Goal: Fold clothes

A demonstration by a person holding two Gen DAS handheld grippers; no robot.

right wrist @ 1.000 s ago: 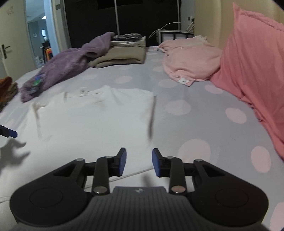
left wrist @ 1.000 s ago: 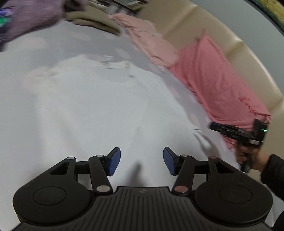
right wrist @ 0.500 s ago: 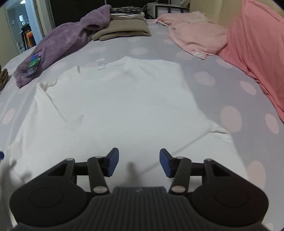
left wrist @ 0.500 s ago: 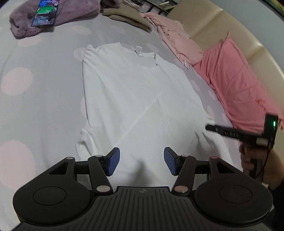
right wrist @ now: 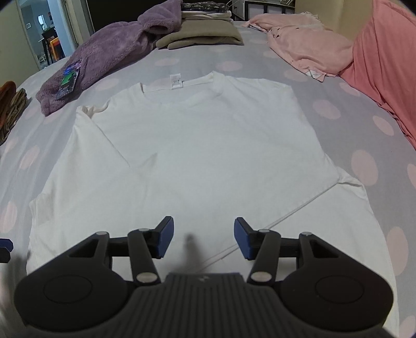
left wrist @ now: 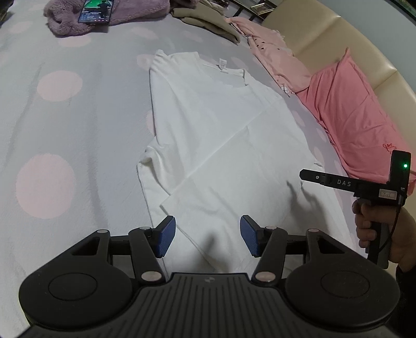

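Since a second ago both cameras have swung over the white T-shirt (right wrist: 202, 145), now flat on the bed (left wrist: 65, 124) mid-frame, while each hand-held gripper, left (left wrist: 207, 238) and right (right wrist: 203, 238), hovers apart and empty, ready to fold.

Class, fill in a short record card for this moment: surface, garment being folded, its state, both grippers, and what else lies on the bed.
surface: bed sheet, grey with pink dots
garment: white T-shirt, spread flat, collar far side
left gripper: open, empty, above the shirt
right gripper: open, empty, above the shirt
nearby: purple fleece, phone, folded beige clothes, pink garment, pink pillow
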